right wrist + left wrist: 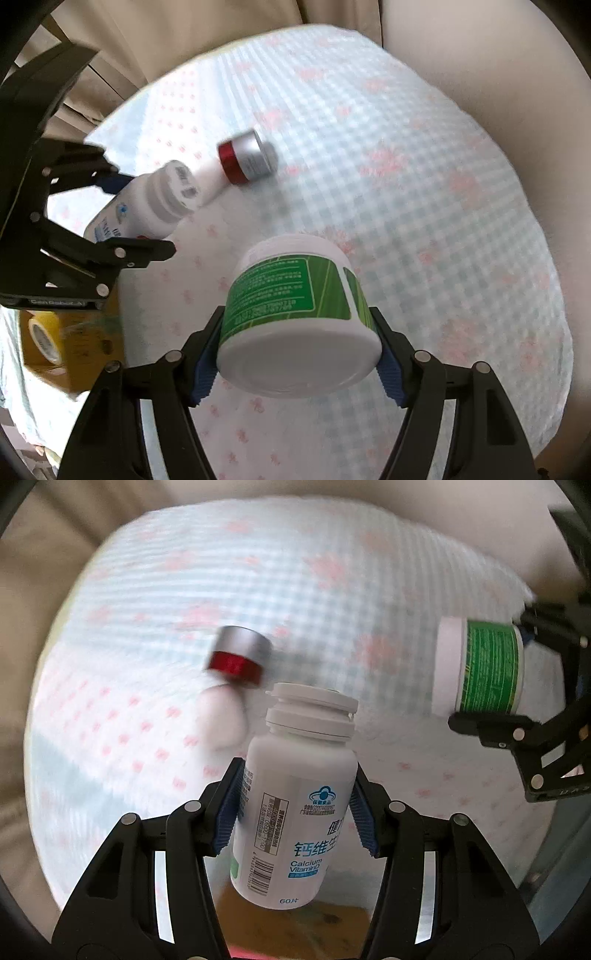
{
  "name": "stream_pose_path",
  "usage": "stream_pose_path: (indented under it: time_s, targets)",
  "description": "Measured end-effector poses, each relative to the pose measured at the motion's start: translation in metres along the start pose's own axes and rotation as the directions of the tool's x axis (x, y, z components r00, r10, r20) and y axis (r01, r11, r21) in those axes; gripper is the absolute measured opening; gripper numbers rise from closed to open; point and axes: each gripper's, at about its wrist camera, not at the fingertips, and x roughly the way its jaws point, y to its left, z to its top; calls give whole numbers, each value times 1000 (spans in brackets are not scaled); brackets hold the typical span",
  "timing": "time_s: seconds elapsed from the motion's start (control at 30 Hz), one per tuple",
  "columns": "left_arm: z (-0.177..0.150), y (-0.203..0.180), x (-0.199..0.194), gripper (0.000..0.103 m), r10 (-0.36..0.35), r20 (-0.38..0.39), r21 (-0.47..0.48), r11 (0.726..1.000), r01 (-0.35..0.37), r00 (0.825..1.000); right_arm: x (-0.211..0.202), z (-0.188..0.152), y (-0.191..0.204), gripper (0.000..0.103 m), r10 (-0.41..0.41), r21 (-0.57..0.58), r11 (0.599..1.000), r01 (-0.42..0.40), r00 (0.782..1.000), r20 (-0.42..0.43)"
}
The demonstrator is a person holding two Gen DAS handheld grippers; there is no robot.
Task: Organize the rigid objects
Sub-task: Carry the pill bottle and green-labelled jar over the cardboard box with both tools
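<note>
My left gripper is shut on a white calcium tablet bottle, its blue pads pressing both sides, cap pointing away and tilted. The right wrist view shows that bottle lifted off the cloth in the left gripper. My right gripper is shut on a white jar with a green label, gripped near its base and held above the table. That jar and the right gripper appear at the right of the left wrist view. A white item with a red band and silver cap lies on the cloth.
The round table wears a pale checked cloth with pink marks. A yellow-brown cardboard box holding a roll of tape sits beside the table's near edge. Beige curtains hang behind.
</note>
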Motion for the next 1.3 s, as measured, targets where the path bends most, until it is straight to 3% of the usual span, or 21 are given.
stream_pose_path:
  time_s: [0.1,0.27,0.5,0.67,0.8,0.9,1.07,1.13,1.3]
  targets:
    - [-15,-3,-39,50,23,46,-121,992,-17,999,-33,-1,15,68,16,-13,1000,-16,999,44]
    - [-61,0,-115,50,67,135,-345,938,-17,988,-88,-4,51,68,50,-74,996,-42,993,108]
    - [-135,-10,-195,50,168,210,-571,821,-19,963,-164,10,111,68,156,-235,965,-117,975,156]
    - [-197,-4,-229,50,250,217,-702,711,-27,944,-180,17,164,68,254,-324,925,-199,958,137]
    - [-251,5,-245,50,279,216,-762,647,-17,936,-185,9,210,68,293,-356,905,-233,948,126]
    - [-292,19,-251,50,285,216,-789,614,-5,934,-185,-4,244,68,312,-345,902,-260,944,105]
    - [-359,49,-258,50,262,222,-806,591,25,939,-162,-19,288,68,323,-274,917,-291,943,77]
    - [-378,61,-253,50,255,217,-801,598,23,942,-147,-26,306,68,348,-196,922,-333,936,45]
    - [-413,91,-230,50,211,223,-779,625,44,952,-107,-43,341,68,306,-74,949,-306,952,-7]
